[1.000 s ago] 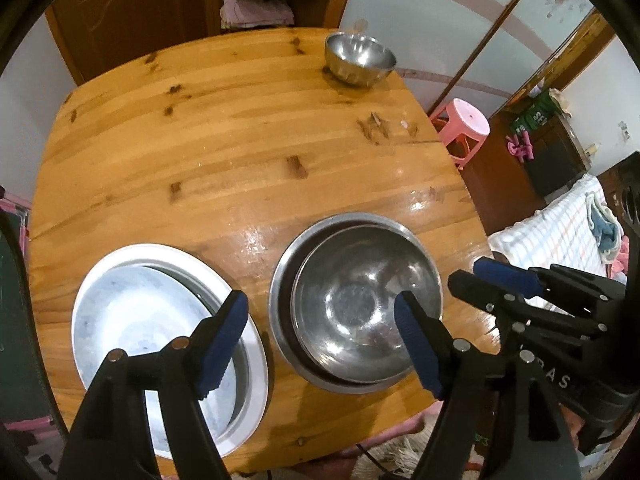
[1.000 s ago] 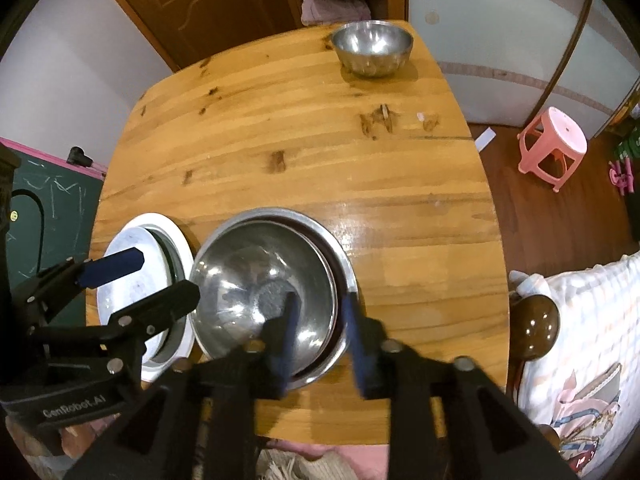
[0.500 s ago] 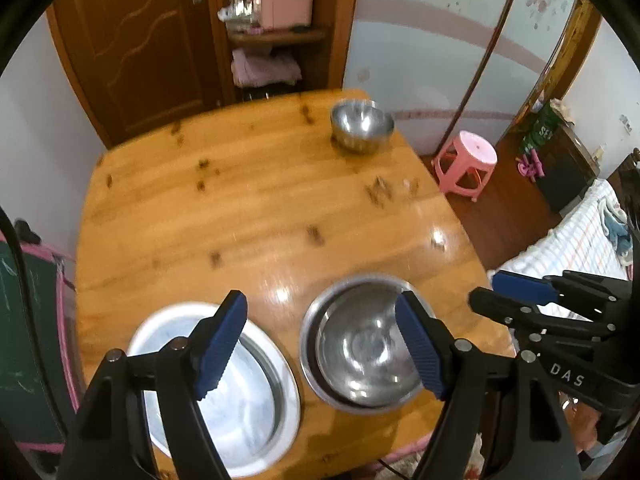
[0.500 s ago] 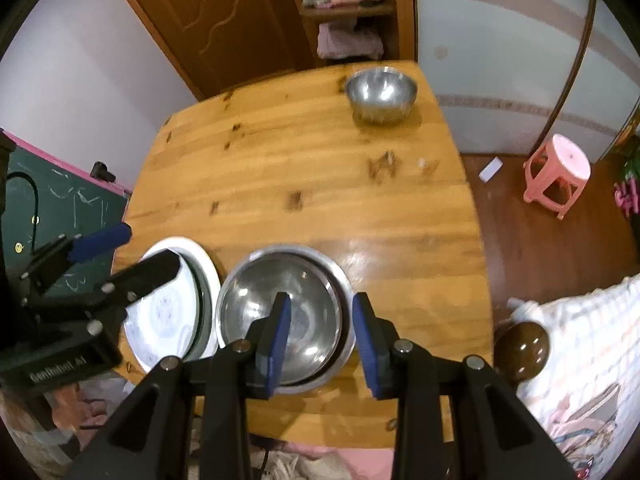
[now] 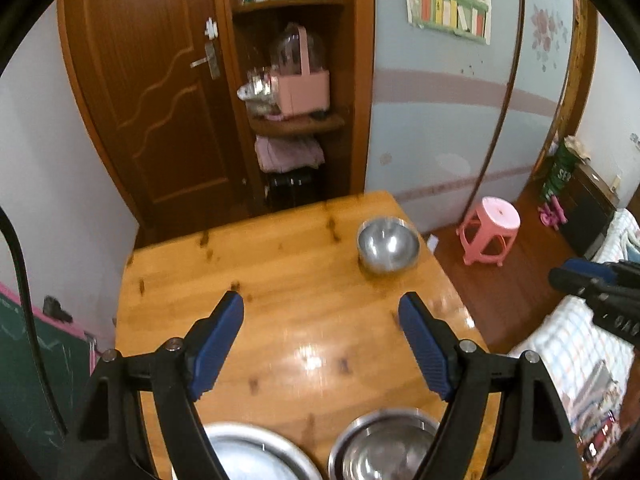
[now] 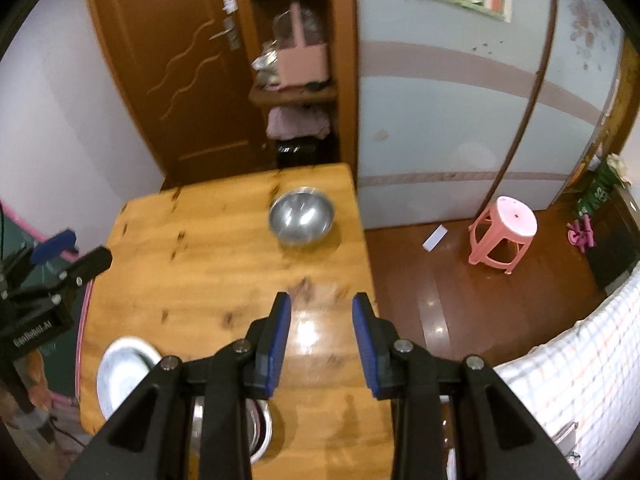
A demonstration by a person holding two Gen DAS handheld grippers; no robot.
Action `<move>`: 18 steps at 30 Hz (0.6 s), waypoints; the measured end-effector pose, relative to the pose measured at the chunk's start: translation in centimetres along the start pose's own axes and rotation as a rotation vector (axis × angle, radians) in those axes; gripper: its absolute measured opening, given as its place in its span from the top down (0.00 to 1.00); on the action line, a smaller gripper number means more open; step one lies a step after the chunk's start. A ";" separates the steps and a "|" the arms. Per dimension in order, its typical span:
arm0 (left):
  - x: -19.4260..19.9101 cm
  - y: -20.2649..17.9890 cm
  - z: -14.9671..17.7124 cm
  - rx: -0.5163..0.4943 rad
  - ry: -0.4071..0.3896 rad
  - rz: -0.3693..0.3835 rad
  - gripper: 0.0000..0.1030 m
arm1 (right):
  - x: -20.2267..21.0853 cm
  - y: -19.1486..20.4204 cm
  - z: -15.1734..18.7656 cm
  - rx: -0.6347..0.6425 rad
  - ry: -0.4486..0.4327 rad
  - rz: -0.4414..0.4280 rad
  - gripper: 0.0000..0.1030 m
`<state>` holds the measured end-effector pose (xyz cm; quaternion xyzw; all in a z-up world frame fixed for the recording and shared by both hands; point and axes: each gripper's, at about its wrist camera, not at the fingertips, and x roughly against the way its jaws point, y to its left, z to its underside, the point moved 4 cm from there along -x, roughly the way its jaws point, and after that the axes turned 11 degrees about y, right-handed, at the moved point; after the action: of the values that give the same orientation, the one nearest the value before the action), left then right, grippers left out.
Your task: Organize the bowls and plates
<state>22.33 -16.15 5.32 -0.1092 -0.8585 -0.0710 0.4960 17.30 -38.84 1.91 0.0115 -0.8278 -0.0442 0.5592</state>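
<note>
Left gripper [image 5: 320, 344]: jaws wide with only air between them; they have just been opening a little more. It hangs above the table's near half and holds nothing.
Right gripper [image 6: 322, 340]: jaws narrow but apart, nothing between the pads, above the near right part of the table.
Nested bowls [image 5: 384, 446]: two steel bowls, one inside the other, at the near edge, partly behind the left gripper's right finger. Likely a finished stack.
Plates [image 5: 256, 456]: a steel dish lying in a white plate, just beside the nested bowls on their left, also at the near edge.
Table [image 5: 320, 300]: bare glossy wood between the near stacks and the far bowl; nothing lies in the way.
Lone bowl [image 5: 388, 246]: steel, upright, near the far right corner, well apart from the stacks. By my reading it is the one piece still to gather.
Why the grippers are free: both seem clear of the stacks, ready to reach across.
Risk: the lone bowl sits close to the table edge, so a nudge could push it off.
Beyond: pink stool [image 6: 502, 236] on the floor to the right, shelf [image 5: 296, 122] and door [image 5: 160, 92] behind.
</note>
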 end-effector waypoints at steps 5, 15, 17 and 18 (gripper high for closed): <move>-1.9 -0.7 -4.1 0.015 -0.032 0.015 0.24 | 0.8 -1.4 -3.9 -0.051 -0.026 -0.026 0.69; -12.6 -1.4 -9.2 0.105 0.093 0.101 0.24 | -5.4 -2.9 -9.9 -0.066 0.029 0.004 0.69; -16.0 -1.4 -9.5 0.125 0.139 0.122 0.24 | -8.4 -3.5 -10.6 -0.087 0.072 -0.025 0.69; -17.1 -1.4 -9.4 0.134 0.152 0.127 0.24 | -9.7 -3.8 -10.8 -0.099 0.090 -0.036 0.69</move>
<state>38.11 -21.64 -4.88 -0.1240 -0.8127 0.0100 0.5692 30.87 -42.57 -3.37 0.0005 -0.7982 -0.0946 0.5949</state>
